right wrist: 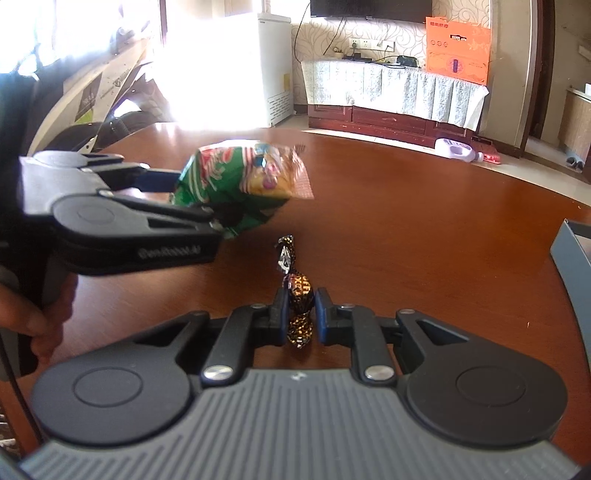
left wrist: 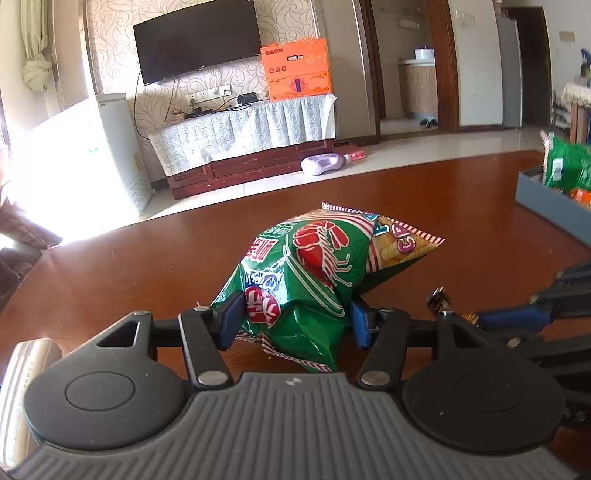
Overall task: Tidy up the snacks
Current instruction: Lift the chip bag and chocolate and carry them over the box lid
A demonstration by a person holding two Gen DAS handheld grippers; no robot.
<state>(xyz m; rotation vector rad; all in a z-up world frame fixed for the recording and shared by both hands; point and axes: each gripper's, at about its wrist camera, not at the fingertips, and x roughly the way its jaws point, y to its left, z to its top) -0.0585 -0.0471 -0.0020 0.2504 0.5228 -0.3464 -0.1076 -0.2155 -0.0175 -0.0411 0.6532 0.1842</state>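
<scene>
Both my wrist cameras are looking forward, slightly down, close over the wooden table (left wrist: 147, 258); both are catching the snack bag (left wrist: 314, 273) and TV wall (right wrist: 369, 7).

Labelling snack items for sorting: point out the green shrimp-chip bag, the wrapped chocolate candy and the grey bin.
green shrimp-chip bag (left wrist: 314, 266): left wrist view, on the red shrimp print.
wrapped chocolate candy (right wrist: 300, 291): right wrist view, on the dark middle of the wrapper.
grey bin (left wrist: 546, 201): left wrist view, on its near side wall.
</scene>
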